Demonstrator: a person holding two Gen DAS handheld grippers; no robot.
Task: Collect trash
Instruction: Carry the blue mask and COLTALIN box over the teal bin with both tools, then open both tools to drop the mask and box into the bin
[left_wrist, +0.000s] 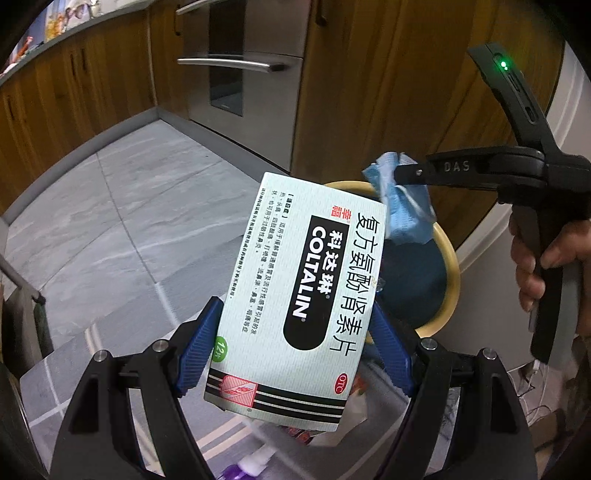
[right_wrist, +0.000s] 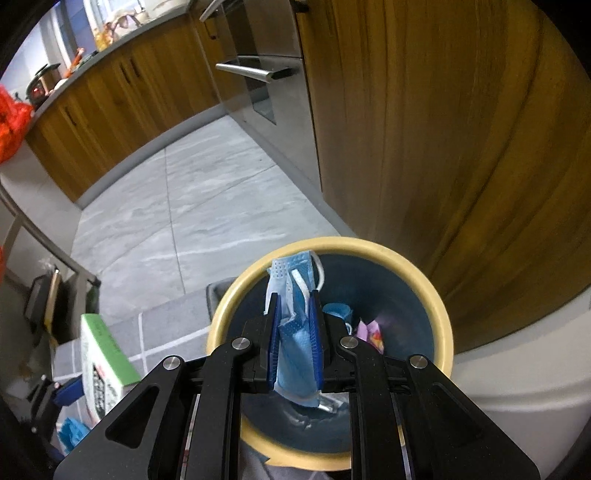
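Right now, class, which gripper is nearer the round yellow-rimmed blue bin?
Right. The right gripper, clamping a blue face mask, hangs over the bin. The left gripper, holding a white medicine box, sits beside it.

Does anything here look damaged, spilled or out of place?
Nothing stands out. The crumpled blue face mask and the white medicine box are held near the yellow-rimmed blue bin, which stands upright.

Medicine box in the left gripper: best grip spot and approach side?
Across its narrow width near the lower end, as the left gripper does now: blue pads on the two long side edges of the medicine box. Come from the short end; the flat parallel sides suit the pads, and the long body sticks out forward.
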